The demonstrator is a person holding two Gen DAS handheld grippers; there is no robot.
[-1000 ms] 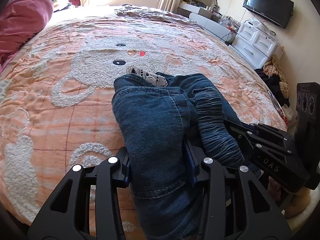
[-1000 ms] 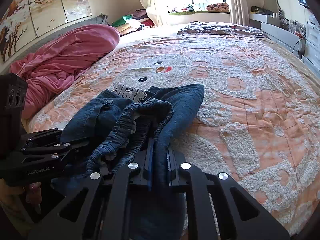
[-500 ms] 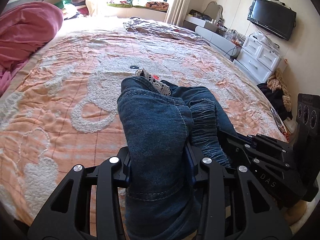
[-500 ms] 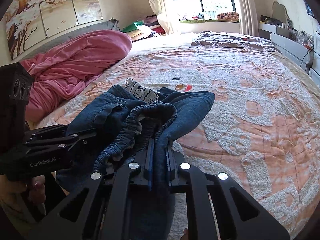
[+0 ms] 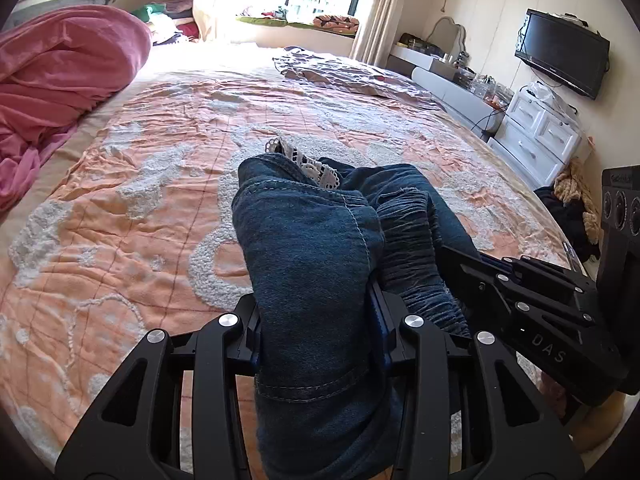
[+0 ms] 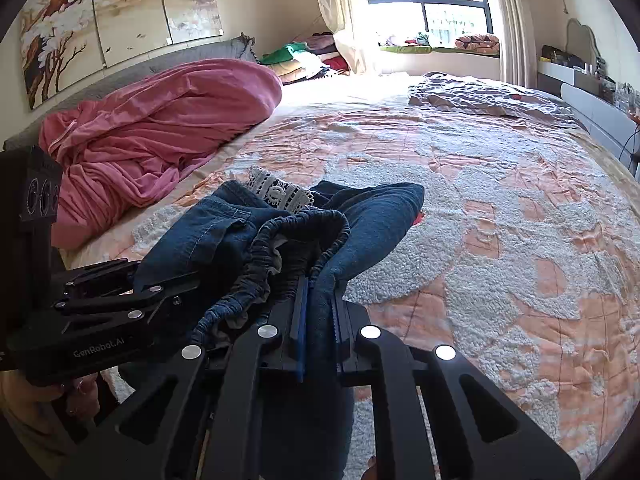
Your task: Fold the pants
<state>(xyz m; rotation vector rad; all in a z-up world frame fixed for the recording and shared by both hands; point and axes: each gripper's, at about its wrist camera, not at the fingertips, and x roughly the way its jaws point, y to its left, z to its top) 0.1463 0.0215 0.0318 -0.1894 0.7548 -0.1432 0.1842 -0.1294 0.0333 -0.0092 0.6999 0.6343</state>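
Observation:
Dark blue denim pants (image 5: 308, 256) with an elastic waistband and white lace trim (image 5: 308, 162) hang bunched between both grippers, lifted above the orange bedspread (image 5: 120, 208). My left gripper (image 5: 316, 320) is shut on a thick fold of the denim. My right gripper (image 6: 318, 312) is shut on a thin edge of the pants (image 6: 372, 216) beside the gathered waistband (image 6: 280, 248). The right gripper shows at the right of the left wrist view (image 5: 520, 292); the left gripper shows at the left of the right wrist view (image 6: 120, 292). The two grippers are close together.
A pink blanket (image 6: 152, 128) is heaped at the left side of the bed. A grey quilt (image 5: 348, 76) lies at the far end. White drawers (image 5: 540, 136) and a wall television (image 5: 560, 52) stand to the right. Clothes lie on the floor (image 5: 572, 200).
Both grippers have risen with the pants and tilted up, so more of the window and walls shows. The grips on the denim have not changed.

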